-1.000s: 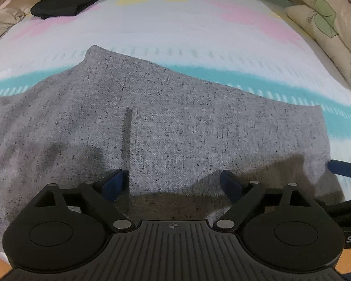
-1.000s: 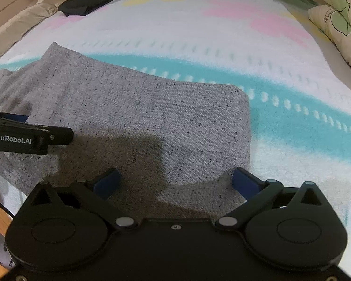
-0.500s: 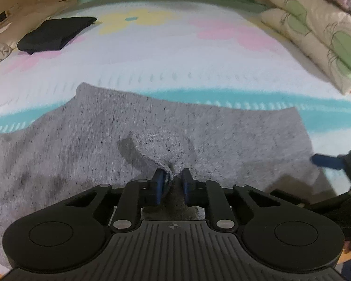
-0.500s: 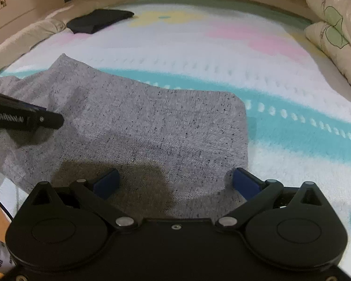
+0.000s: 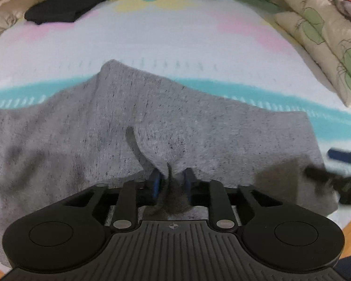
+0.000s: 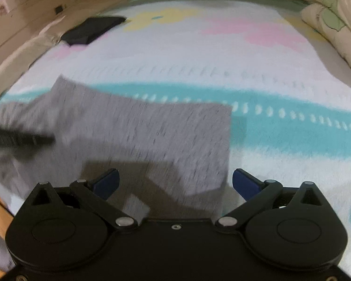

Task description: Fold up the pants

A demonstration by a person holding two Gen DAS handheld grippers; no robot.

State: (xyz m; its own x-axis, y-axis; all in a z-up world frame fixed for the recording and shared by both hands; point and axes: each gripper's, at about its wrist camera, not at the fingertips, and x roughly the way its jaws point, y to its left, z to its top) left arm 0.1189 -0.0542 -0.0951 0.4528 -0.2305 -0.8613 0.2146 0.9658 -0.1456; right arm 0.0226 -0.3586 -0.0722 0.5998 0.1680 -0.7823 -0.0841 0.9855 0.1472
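Bed [image 5: 175, 37] with pastel flower-print cover, teal band across it; folded black garment [image 5: 67, 5] at far left corner, printed pillows [image 5: 320, 32] along right edge. Grey speckled pants [image 5: 222, 126] lie flat over the teal band, near edge toward the cameras. Left claw [image 5: 170, 182], jaws just eased slightly, clamped on a pinched ridge of the near edge. Right claw [image 6: 175, 182] apart, over the pants' right corner, gripping nothing. Fabric judged soft, light, limp: best taken at edges or corners
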